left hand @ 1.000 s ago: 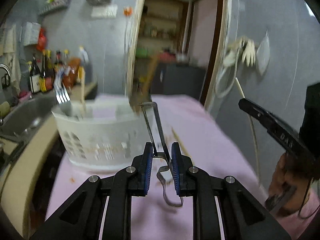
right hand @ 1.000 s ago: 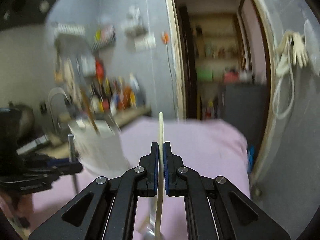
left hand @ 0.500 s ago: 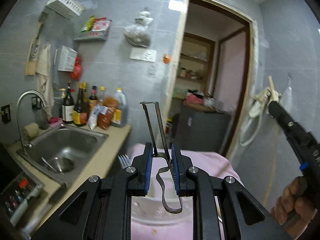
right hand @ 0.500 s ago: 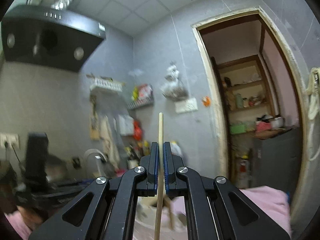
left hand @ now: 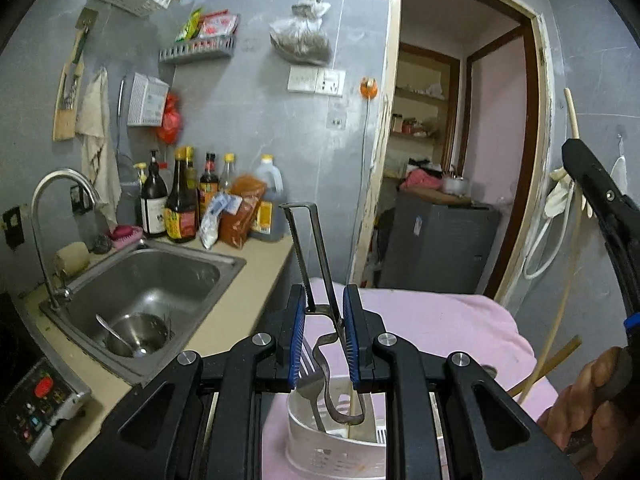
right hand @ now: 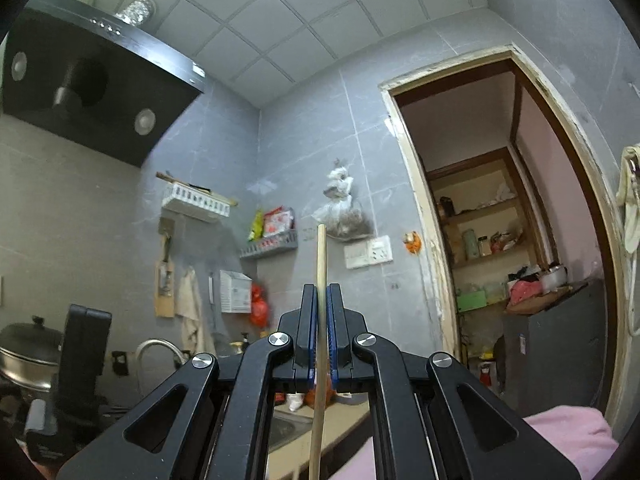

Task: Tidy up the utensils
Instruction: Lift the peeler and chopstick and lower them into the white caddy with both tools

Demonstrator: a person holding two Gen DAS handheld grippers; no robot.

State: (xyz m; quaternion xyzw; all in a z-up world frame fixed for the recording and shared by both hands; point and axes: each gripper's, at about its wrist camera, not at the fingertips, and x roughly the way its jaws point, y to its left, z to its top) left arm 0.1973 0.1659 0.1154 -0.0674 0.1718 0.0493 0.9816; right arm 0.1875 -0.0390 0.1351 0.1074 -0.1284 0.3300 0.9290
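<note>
Gripping a metal peeler between its blue-padded fingers, the left gripper holds the tool upright above a white utensil holder standing on a pink cloth; the jaws press against the peeler's frame, its looped handle hanging down over the holder's mouth. At far left in the left wrist view, a curved faucet arches over a steel sink containing a bowl and spoon, with dark sauce bottles lined up on the counter behind. A fork stands tines up inside the holder, just beside a pale chopstick that also rests in it. Beyond, an open doorway shows a dark cabinet. At the right edge, the right gripper is seen side-on, the person's hand wrapped around its grip, with a wooden stick rising from its tip.

From the right wrist view, a black range hood fills the upper left and a lidded pot sits below it. At centre, the right gripper is clamped tight on a wooden chopstick, which points straight up between the closed jaws and extends down past the bottom of the frame. The doorway with shelves lies to the right.
</note>
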